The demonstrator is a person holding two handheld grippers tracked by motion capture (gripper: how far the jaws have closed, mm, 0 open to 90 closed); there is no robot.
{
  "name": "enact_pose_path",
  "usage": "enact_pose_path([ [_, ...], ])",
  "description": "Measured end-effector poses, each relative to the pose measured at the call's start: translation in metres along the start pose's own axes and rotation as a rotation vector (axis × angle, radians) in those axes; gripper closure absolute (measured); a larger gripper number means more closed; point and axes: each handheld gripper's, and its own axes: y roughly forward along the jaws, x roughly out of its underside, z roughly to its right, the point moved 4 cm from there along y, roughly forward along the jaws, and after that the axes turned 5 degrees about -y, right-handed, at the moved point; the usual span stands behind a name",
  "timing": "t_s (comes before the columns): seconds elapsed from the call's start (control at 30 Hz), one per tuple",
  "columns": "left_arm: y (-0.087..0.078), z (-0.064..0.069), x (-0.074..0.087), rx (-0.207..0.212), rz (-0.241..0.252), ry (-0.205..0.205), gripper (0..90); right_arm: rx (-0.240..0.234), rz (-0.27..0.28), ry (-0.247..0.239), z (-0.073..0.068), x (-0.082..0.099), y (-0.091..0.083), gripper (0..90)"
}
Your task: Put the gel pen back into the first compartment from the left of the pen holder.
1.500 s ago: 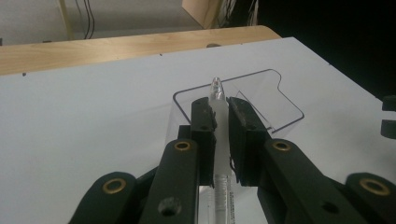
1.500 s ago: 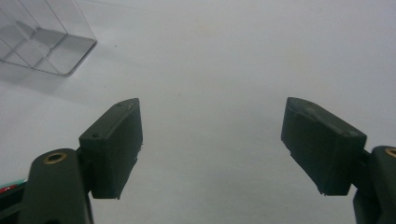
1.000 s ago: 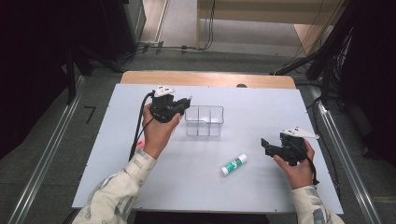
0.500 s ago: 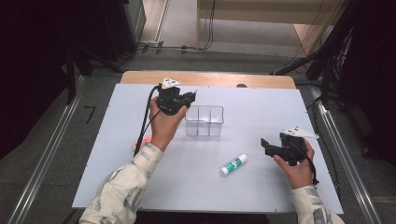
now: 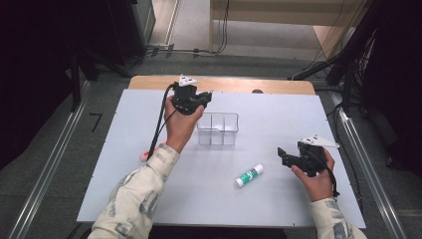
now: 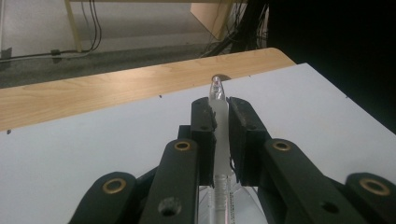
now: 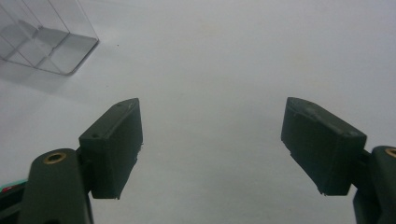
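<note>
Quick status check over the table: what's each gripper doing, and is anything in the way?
Left gripper shut on a clear pen, held above the table behind the clear divided box. Right gripper open, empty. Glue stick lies apart, blocking nothing.

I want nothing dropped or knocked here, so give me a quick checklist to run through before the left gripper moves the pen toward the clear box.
1. Grip on the clear pen: ok, the left gripper has both pads pressed on it, tip sticking out past them.
2. Left gripper's place: not ok yet, it is held beyond the far left corner of the clear box, not over it.
3. Box upright, open side up: ok.
4. Compartments free: cannot tell, the walls are transparent.
5. Right gripper: ok, jaws open, nothing between them, apart from the box.
6. Glue stick: ok, lying on the white table away from both grippers.
</note>
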Motion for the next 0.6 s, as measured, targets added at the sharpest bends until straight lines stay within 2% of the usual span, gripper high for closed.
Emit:
enact_pose_path([
  [0.6,0.028,0.003,-0.015,-0.011,0.006,-0.017,82.0,-0.004,-0.004,0.001,-0.001,0.0,0.0,19.5],
])
